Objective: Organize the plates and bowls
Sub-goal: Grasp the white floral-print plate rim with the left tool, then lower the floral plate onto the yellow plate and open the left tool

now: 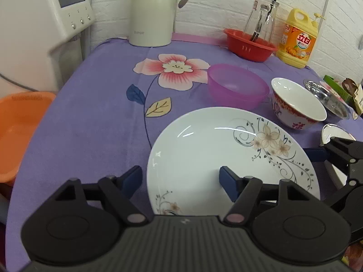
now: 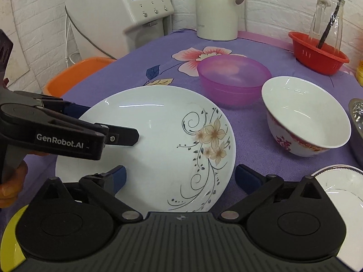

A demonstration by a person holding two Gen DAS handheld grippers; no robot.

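A large white plate with a flower print (image 1: pixel 204 149) (image 2: pixel 158 136) lies on the purple cloth. My left gripper (image 1: pixel 181 179) (image 2: pixel 109 122) is open, its jaws on either side of the plate's left rim. My right gripper (image 2: pixel 180 178) (image 1: pixel 317 156) is open, its jaws on either side of the plate's near right rim. Beyond the plate stand a pink plastic bowl (image 1: pixel 236 86) (image 2: pixel 233 77) and a white bowl with a red pattern (image 1: pixel 297 103) (image 2: pixel 304 113). A small white plate with a dark rim (image 2: pixel 342 185) (image 1: pixel 335 131) lies at the right.
A steel dish (image 1: pixel 326 97) (image 2: pixel 357 122) sits at the right. A cream kettle (image 1: pixel 154 11), a red basket (image 1: pixel 249 45) holding a glass carafe, and a yellow detergent bottle (image 1: pixel 297 38) stand at the back. An orange basin (image 1: pixel 20 131) and a white appliance (image 1: pixel 40 15) are off the table's left.
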